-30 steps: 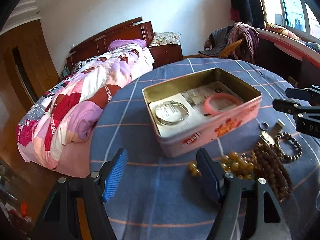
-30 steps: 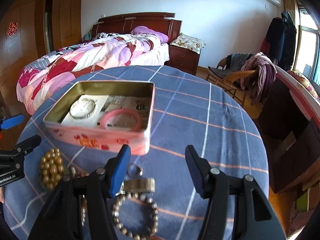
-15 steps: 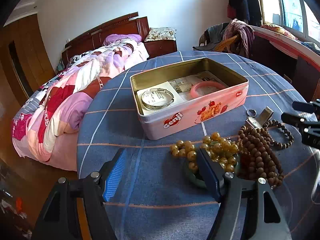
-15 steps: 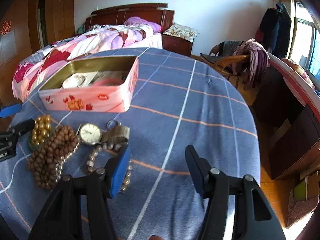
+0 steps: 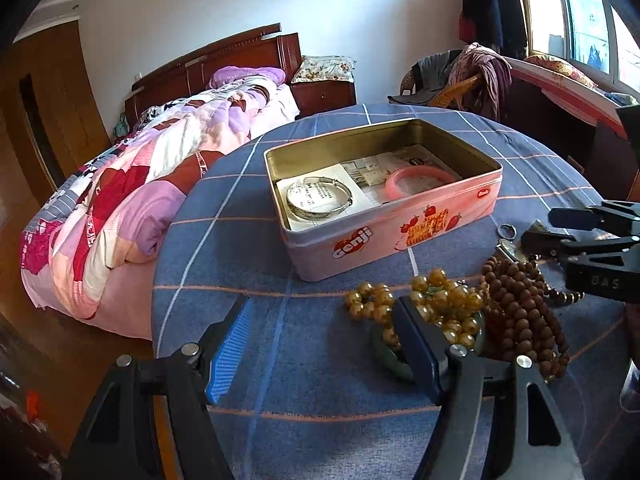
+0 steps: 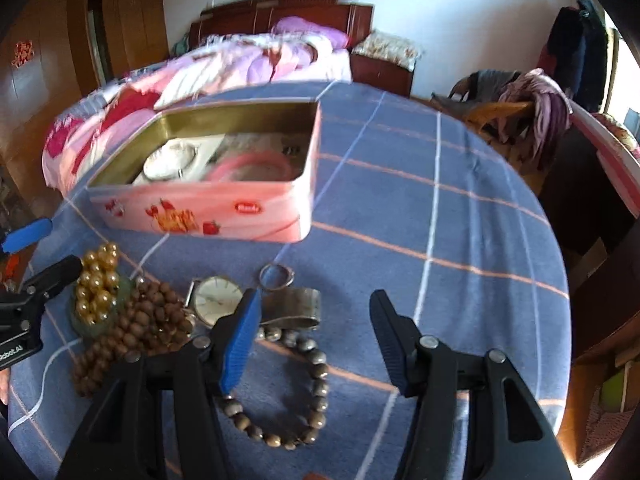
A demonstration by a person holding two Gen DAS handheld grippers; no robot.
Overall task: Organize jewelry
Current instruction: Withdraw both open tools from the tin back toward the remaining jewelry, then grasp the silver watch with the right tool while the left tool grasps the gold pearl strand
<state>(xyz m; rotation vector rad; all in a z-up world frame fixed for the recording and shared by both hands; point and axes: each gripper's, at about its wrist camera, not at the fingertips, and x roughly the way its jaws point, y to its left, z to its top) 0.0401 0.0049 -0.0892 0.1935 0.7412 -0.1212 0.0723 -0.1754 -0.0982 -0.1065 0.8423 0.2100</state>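
A pink tin box (image 5: pixel 400 228) (image 6: pixel 208 210) stands open on the blue checked table and holds a silver bangle (image 5: pixel 319 198) and a pink bangle (image 5: pixel 418 179). In front of it lie gold beads (image 5: pixel 436 300) (image 6: pixel 98 284) on a green bangle (image 5: pixel 390 354), brown wooden beads (image 5: pixel 524 316) (image 6: pixel 136 332), a watch (image 6: pixel 218 300), a ring (image 6: pixel 276 276) and a grey bead bracelet (image 6: pixel 308 392). My left gripper (image 5: pixel 324 340) is open and empty, its right finger over the gold beads. My right gripper (image 6: pixel 316 336) is open and empty above the watch strap and grey bracelet.
A bed with a pink patchwork quilt (image 5: pixel 132 200) stands beyond the table's far left edge. A chair draped with clothes (image 5: pixel 468 76) and a dark desk (image 5: pixel 560 120) stand at the back right. The table edge (image 6: pixel 560 280) curves off close on the right.
The left gripper has drawn back, showing more of the beads. The right gripper has moved forward and lower over the watch and grey bracelet. Both stay open.
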